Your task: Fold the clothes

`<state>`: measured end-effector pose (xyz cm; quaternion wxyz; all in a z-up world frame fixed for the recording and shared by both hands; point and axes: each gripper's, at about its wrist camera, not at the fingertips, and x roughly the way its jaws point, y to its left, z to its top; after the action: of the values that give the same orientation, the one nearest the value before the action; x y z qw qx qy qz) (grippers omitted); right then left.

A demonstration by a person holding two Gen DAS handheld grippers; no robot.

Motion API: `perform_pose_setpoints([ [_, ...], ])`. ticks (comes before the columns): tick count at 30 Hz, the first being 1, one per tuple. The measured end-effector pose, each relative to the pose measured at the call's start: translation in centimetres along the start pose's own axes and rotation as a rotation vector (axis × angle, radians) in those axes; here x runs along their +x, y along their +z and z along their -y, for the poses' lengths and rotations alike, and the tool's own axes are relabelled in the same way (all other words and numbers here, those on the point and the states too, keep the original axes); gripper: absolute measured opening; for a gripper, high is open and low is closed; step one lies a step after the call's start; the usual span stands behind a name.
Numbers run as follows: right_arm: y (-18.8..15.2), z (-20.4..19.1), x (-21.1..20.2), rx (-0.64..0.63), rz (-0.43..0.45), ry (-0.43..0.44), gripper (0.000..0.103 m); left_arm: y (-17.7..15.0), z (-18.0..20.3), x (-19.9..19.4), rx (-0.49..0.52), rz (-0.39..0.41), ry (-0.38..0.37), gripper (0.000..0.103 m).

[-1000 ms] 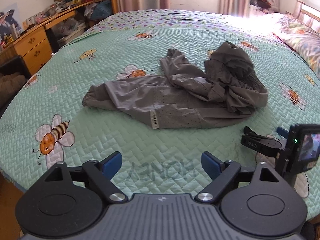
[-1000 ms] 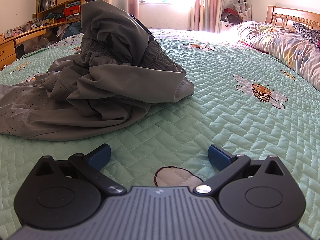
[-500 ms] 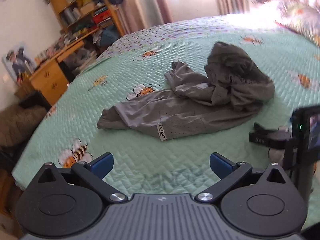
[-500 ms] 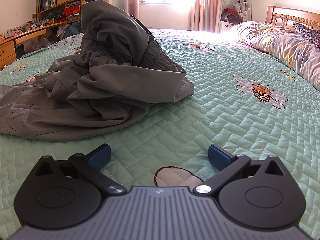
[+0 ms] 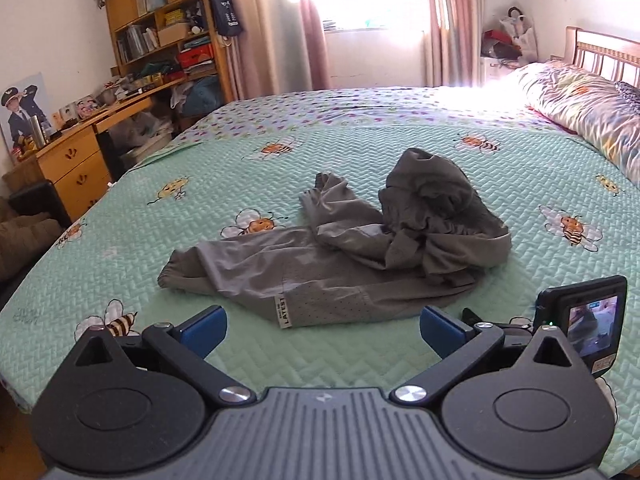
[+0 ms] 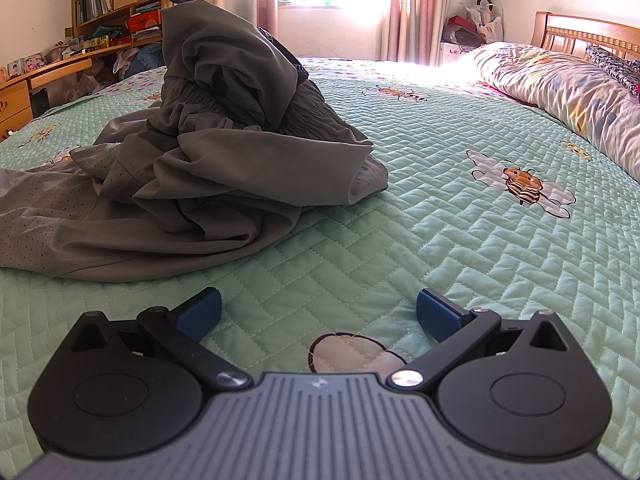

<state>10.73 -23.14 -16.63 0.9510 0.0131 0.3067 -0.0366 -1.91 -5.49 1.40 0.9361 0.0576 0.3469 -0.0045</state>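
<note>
A crumpled pair of grey trousers [image 5: 352,252] lies in a heap in the middle of the green quilted bed [image 5: 160,240]; one leg stretches left, and a small label shows at its near hem. My left gripper [image 5: 323,330] hovers open over the bed's near edge, short of the hem, with nothing between its blue pads. The right wrist view shows the trousers [image 6: 224,152] piled high at the left. My right gripper [image 6: 318,314] rests low on the quilt, open and empty, to the right of the heap; its body and camera [image 5: 580,324] show at the left wrist view's right edge.
A folded duvet [image 6: 560,92] and wooden headboard [image 6: 588,32] lie at the right. A wooden desk [image 5: 76,156] and crowded bookshelves [image 5: 164,36] stand left of the bed. Curtains and a bright window [image 5: 360,12] fill the far wall. The bed's near-left edge drops to the floor.
The left gripper's jaws have spread a little wider and its view has tipped up and swung, so more of the room shows. The right gripper and the trousers have not moved.
</note>
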Motion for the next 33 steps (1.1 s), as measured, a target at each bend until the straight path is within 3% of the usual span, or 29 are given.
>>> perform_pose_setpoints([
  [16, 0.0, 0.0, 0.0, 0.0, 0.0, 0.0, 0.103, 0.3, -1.2, -2.2, -0.045, 0.106, -0.064, 0.103],
  [21, 0.0, 0.0, 0.0, 0.0, 0.0, 0.0, 0.103, 0.3, -1.1, -1.5, -0.061, 0.086, -0.096, 0.103],
  [33, 0.0, 0.0, 0.0, 0.0, 0.0, 0.0, 0.103, -0.4, -0.7, 0.0, -0.044, 0.03, -0.093, 0.103],
])
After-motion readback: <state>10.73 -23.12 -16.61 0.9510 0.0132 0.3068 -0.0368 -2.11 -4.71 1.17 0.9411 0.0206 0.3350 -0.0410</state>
